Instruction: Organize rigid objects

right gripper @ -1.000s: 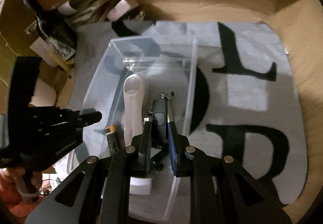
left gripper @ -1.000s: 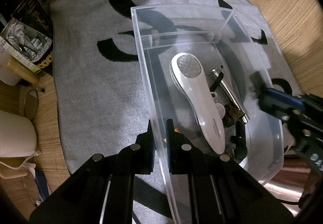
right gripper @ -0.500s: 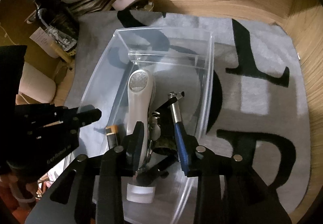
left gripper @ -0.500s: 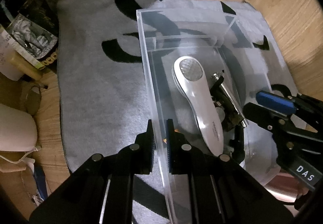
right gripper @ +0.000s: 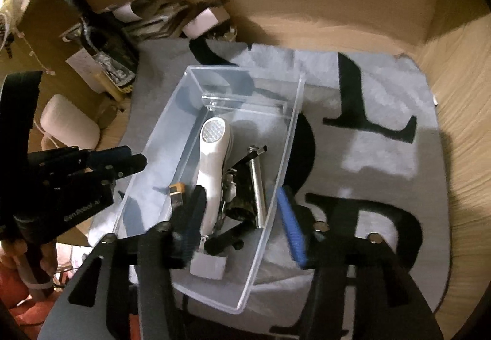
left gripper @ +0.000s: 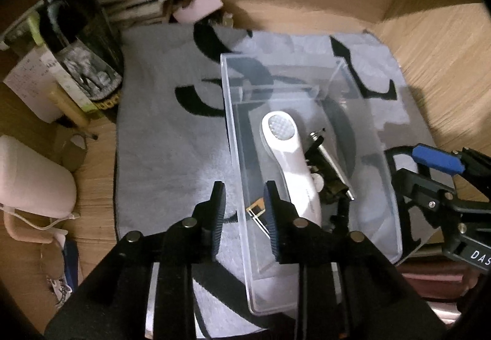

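Clear bin [right gripper: 294, 137] holds white handheld device [right gripper: 211, 162], metal tool [right gripper: 257, 186], battery [right gripper: 177, 191]. Left gripper [left gripper: 242, 211] and right gripper [right gripper: 242, 223] spread, empty. Mat [right gripper: 383, 156] at 3 o'clock bare; task judged near-complete.

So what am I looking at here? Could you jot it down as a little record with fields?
container: clear plastic bin, open top, on a grey towel with black letters
inside: white handheld device, metal rod tool, battery, some dark items I cannot identify
left gripper: fingers open, straddling the bin's left wall
right gripper: fingers open, holding nothing, over the bin's near end
surface: wooden floor
clutter: bottle and papers at far left
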`<act>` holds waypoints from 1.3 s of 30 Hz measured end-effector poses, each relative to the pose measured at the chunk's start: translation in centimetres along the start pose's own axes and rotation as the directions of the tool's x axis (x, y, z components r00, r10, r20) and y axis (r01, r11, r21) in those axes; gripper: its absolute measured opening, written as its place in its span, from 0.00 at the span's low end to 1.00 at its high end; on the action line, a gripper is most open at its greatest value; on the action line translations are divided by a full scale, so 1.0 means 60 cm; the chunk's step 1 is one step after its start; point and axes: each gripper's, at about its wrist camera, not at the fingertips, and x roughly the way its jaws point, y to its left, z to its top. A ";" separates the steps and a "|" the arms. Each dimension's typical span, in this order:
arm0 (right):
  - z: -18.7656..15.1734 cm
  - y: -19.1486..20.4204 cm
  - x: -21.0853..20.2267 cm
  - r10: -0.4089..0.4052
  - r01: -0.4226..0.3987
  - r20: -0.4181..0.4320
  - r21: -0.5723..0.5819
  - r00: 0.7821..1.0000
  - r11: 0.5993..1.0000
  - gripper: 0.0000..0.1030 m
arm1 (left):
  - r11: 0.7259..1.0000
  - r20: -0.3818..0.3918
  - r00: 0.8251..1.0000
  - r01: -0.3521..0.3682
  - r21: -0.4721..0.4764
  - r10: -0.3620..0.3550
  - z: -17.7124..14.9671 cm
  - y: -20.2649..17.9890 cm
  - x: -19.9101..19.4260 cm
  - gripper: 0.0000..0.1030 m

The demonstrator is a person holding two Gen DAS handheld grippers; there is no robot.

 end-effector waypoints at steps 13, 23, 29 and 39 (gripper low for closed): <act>-0.041 0.001 -0.079 -0.016 0.022 0.116 -0.046 0.993 0.999 0.74 | 0.998 0.219 0.974 0.039 0.055 -0.050 -0.024 -0.045 -0.102 0.78; -0.051 -0.002 -0.096 -0.007 0.013 0.138 -0.040 0.990 0.999 0.78 | 0.993 0.256 0.965 0.034 0.110 -0.061 -0.043 -0.072 -0.125 0.80; -0.053 0.000 -0.099 -0.003 0.008 0.133 -0.037 0.991 0.999 0.78 | 0.994 0.245 0.968 0.035 0.103 -0.059 -0.044 -0.072 -0.124 0.80; -0.049 -0.002 -0.101 0.006 -0.003 0.130 -0.028 0.991 1.000 0.78 | 0.995 0.238 0.969 0.041 0.091 -0.062 -0.044 -0.070 -0.124 0.80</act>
